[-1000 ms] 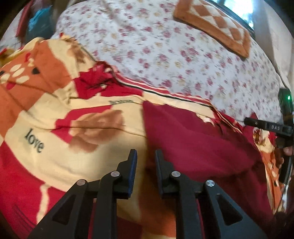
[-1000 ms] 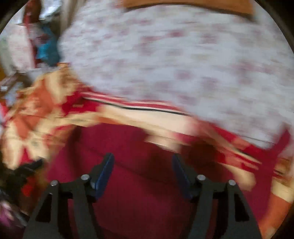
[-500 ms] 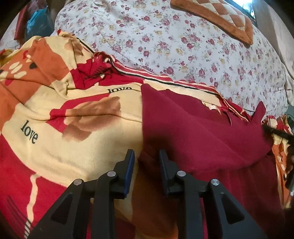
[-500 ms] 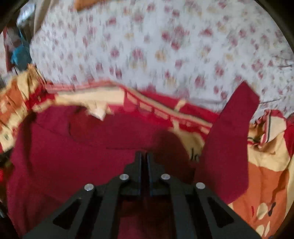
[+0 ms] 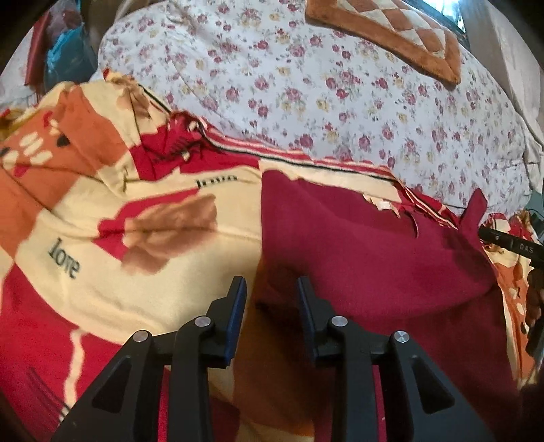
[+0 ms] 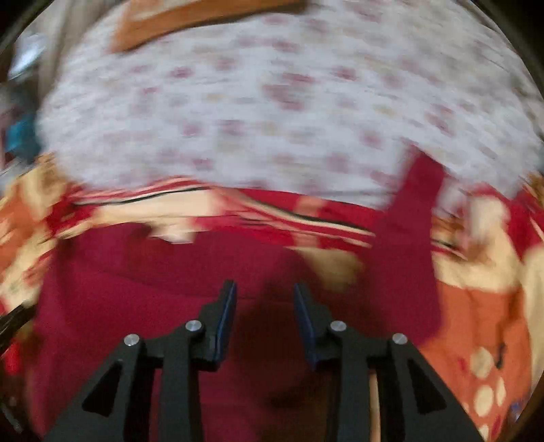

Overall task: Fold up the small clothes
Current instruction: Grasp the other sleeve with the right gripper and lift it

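Nearest the left wrist camera, the left gripper (image 5: pixel 270 289) is hovering with a moderate gap between its blue pads, gripping nothing; the near left edge of the maroon garment (image 5: pixel 367 244) is lying just beyond and between its fingers. In the blurred right wrist view, the right gripper (image 6: pixel 264 292) is also standing parted and empty over the same maroon garment (image 6: pixel 163 299). The garment is lying spread on the patterned blanket (image 5: pixel 119 238), its body looking flat, with one flap (image 6: pixel 408 244) sticking up and out at the right, far side. Judgement: folding is looking early, perhaps one fold laid; the flap and further folds are remaining. Farther off, the floral bedsheet (image 5: pixel 340 102) is carrying a brown checked mat (image 5: pixel 391 30).
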`<state>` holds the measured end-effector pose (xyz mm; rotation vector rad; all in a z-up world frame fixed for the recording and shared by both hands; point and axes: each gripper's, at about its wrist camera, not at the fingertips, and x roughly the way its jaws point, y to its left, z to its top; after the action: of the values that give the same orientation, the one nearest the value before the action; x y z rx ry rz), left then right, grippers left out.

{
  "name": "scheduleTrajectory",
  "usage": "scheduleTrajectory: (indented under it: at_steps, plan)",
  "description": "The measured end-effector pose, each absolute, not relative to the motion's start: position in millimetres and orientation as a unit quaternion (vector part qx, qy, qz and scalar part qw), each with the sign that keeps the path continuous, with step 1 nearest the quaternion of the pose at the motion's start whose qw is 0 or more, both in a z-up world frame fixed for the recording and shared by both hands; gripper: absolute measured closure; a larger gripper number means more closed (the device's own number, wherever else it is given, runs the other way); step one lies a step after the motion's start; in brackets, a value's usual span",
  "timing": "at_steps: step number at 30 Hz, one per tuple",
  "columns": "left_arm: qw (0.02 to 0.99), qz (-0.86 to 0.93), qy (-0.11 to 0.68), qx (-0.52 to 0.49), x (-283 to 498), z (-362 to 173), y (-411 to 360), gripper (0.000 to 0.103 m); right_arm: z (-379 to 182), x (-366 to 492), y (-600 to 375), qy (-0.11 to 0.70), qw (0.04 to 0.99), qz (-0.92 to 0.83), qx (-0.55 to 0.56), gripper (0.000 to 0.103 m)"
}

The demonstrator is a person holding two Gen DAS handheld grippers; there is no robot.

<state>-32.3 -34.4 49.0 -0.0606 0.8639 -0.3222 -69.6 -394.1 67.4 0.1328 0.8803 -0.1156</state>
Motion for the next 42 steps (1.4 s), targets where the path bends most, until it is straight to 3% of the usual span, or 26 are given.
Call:
scheduleTrajectory:
  at_steps: [5,10,11,12,13,19,21,24,27,33,38,42]
  plan:
    - [0.894,-0.135,0.427,0.000,-21.8,45.0,-46.3,0.093,67.3,-13.4,-292.6,0.440,0.890,0.121,0.004,0.051]
    - [0.886,-0.141,0.442,-0.020,-18.7,26.3,-37.5,0.093,32.4,30.5,-232.6,0.474,0.863,0.168,-0.042,0.051]
    - [0.885,-0.144,0.442,-0.023,-18.3,25.9,-36.4,0.093,26.0,36.5,-226.5,0.481,0.858,0.174,-0.049,0.062]
    - [0.885,-0.146,0.441,-0.022,-17.6,25.5,-36.2,0.093,19.3,39.6,-222.3,0.489,0.853,0.174,-0.060,0.087]
    - [0.886,-0.147,0.440,-0.021,-17.4,25.0,-36.1,0.092,14.9,42.7,-220.1,0.495,0.848,0.171,-0.074,0.095]
    - [0.886,-0.145,0.440,-0.031,-16.5,23.1,-35.3,0.088,38.4,38.6,-242.2,0.460,0.876,0.138,-0.028,0.099]
    - [0.888,-0.144,0.437,-0.027,-17.3,23.4,-36.0,0.088,28.6,41.5,-243.5,0.474,0.870,0.136,-0.009,0.097]
    - [0.890,-0.143,0.433,-0.026,-19.0,24.2,-35.4,0.088,25.6,34.8,-243.8,0.477,0.870,0.126,-0.006,0.076]
    - [0.890,-0.139,0.433,-0.025,-20.3,27.5,-35.8,0.088,43.2,8.0,-264.8,0.454,0.885,0.103,0.013,0.065]
    - [0.900,-0.142,0.412,0.013,-32.7,51.0,-50.2,0.088,64.6,-60.2,-342.3,0.442,0.897,-0.010,-0.005,0.064]
    - [0.892,-0.152,0.425,0.021,-31.1,57.8,-70.6,0.088,35.2,-82.7,-406.3,0.504,0.856,-0.112,-0.014,0.064]
    - [0.887,-0.154,0.434,0.023,-28.9,51.3,-87.5,0.088,47.2,-111.5,-427.1,0.472,0.876,-0.088,0.047,0.064]
